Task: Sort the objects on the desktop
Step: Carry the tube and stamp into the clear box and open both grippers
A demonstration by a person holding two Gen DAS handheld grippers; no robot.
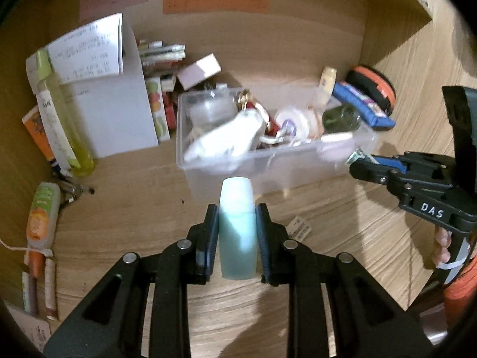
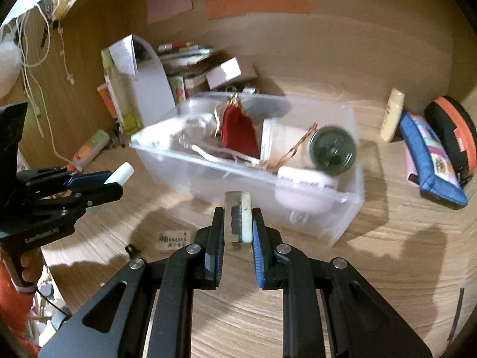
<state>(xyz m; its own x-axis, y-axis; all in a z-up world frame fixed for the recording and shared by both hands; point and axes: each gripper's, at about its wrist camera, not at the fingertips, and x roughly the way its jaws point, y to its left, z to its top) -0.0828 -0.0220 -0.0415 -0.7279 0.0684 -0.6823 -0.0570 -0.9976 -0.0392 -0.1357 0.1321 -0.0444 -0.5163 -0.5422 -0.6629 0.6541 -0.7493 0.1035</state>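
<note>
My left gripper [image 1: 237,223] had its jaws clamped on a pale blue bottle [image 1: 237,229]. My right gripper [image 2: 238,223] pinched a small clear case [image 2: 237,219], with the plastic bin [image 2: 313,208] on the counter [image 2: 387,268] just ahead of both jaws.

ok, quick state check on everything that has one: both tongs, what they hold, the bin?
left tongs: shut on pale blue bottle
pale blue bottle: capped, held above the desk, near the bin's front wall
right tongs: shut on small clear case
small clear case: held near the bin's front wall
clear bin: no lid on, holding several things
red coin purse: in the bin, clasp up
</note>
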